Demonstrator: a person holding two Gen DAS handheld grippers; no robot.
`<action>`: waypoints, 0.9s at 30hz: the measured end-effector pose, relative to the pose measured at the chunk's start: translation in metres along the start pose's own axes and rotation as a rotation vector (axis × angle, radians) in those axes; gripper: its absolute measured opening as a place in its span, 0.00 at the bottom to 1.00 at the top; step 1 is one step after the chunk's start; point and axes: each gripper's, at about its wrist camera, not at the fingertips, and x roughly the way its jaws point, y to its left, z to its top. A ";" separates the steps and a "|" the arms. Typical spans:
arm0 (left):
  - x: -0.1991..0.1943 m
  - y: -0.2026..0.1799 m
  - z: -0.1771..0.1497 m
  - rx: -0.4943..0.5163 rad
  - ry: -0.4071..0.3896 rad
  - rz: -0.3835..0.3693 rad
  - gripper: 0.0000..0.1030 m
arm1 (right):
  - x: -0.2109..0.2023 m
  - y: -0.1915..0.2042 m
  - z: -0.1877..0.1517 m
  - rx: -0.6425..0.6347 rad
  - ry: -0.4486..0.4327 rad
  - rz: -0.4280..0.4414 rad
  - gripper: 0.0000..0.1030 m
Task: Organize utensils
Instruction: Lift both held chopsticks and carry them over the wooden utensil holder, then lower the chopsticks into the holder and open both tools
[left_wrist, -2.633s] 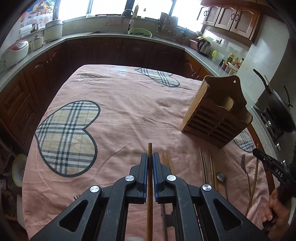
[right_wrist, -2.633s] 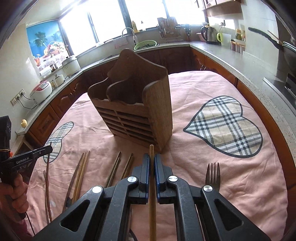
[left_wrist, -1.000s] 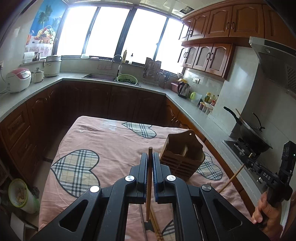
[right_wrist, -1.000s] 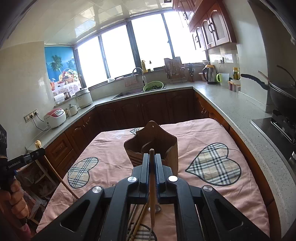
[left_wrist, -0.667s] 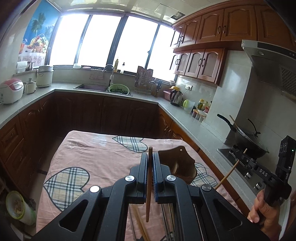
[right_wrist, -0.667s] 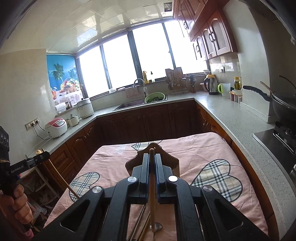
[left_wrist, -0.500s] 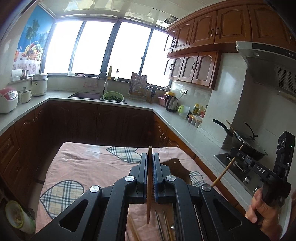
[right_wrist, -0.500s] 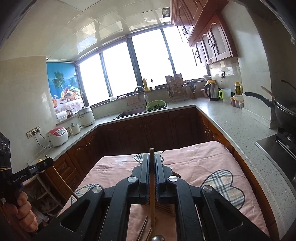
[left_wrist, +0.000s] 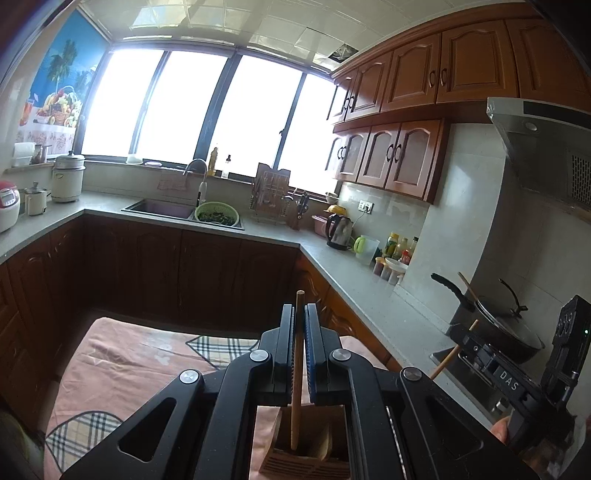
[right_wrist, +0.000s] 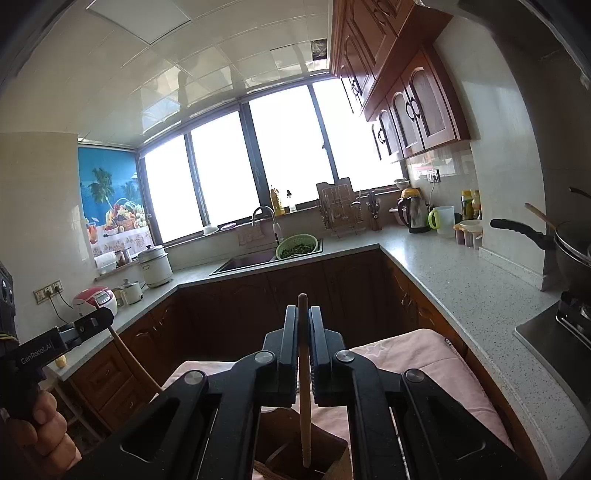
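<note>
My left gripper (left_wrist: 299, 314) is shut on a wooden chopstick (left_wrist: 296, 384) that hangs upright, its lower tip over an opening of the wooden utensil holder (left_wrist: 306, 446) below. My right gripper (right_wrist: 303, 317) is shut on another wooden chopstick (right_wrist: 304, 391), also upright, with its lower end in the top of the same holder (right_wrist: 280, 454). The right gripper (left_wrist: 491, 365) shows at the right of the left wrist view, and the left gripper (right_wrist: 70, 338) at the left of the right wrist view. The other utensils on the table are hidden.
The holder stands on a table with a pink cloth (left_wrist: 122, 354) with plaid hearts. Dark cabinets and a grey countertop (right_wrist: 454, 273) wrap around it, with a sink (left_wrist: 162, 208), a kettle (left_wrist: 340, 230) and a black wok (left_wrist: 506, 332) on the stove at right.
Both grippers have lifted their chopsticks off the table, tipped them upright and brought them over the holder. The views have swung up from the tabletop to the windows.
</note>
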 end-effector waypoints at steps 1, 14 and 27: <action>0.014 0.002 -0.005 -0.012 0.010 0.006 0.04 | 0.006 -0.003 -0.005 0.006 0.007 -0.002 0.05; 0.138 0.021 -0.052 -0.098 0.122 0.063 0.04 | 0.045 -0.033 -0.074 0.069 0.039 -0.034 0.05; 0.120 0.022 -0.054 -0.075 0.146 0.044 0.04 | 0.056 -0.057 -0.082 0.166 0.116 -0.024 0.05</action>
